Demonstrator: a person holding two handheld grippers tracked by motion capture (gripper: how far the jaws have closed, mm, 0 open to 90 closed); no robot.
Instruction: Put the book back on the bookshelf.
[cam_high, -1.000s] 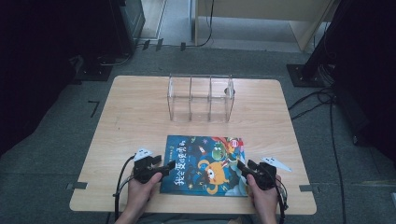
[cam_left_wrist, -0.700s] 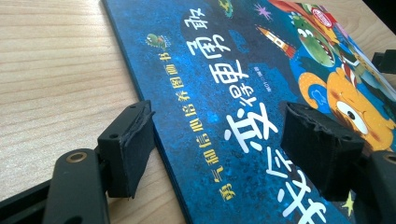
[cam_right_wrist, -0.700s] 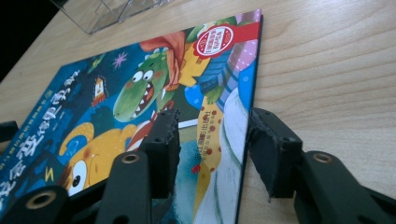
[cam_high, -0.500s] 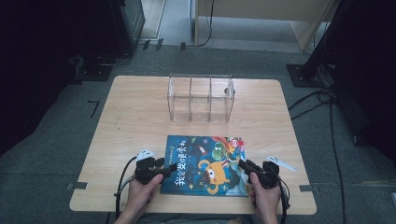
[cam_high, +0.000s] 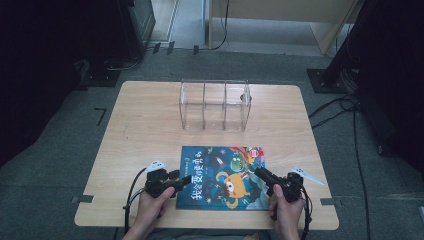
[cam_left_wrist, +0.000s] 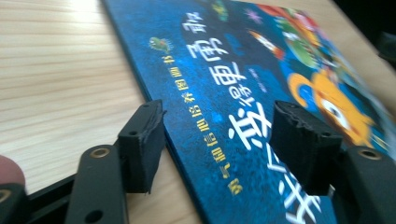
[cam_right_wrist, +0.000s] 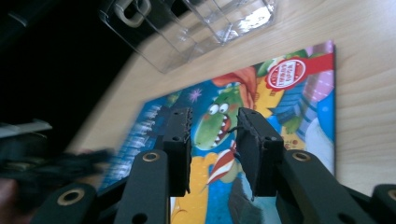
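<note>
The left claw (cam_high: 176, 181) lies low at the left edge of the picture book (cam_high: 222, 176), at about 9 o'clock of it; its jaws stand apart and have just been closing, one pad on the bare wood and the other above the blue cover, so the book's edge runs between them, but the pads do not press it. The right claw (cam_high: 261, 175) reaches over the right part of the cover, at about 3 o'clock; its jaws have just been closing too and are now narrow, with a small gap, and nothing is held between them. The book lies flat on the near half of the counter (cam_high: 140, 125), at about 6 o'clock of its middle. Beyond the book, toward 12 o'clock and well apart from it, stands a clear plastic organizer (cam_high: 215, 105) with three compartments
</note>
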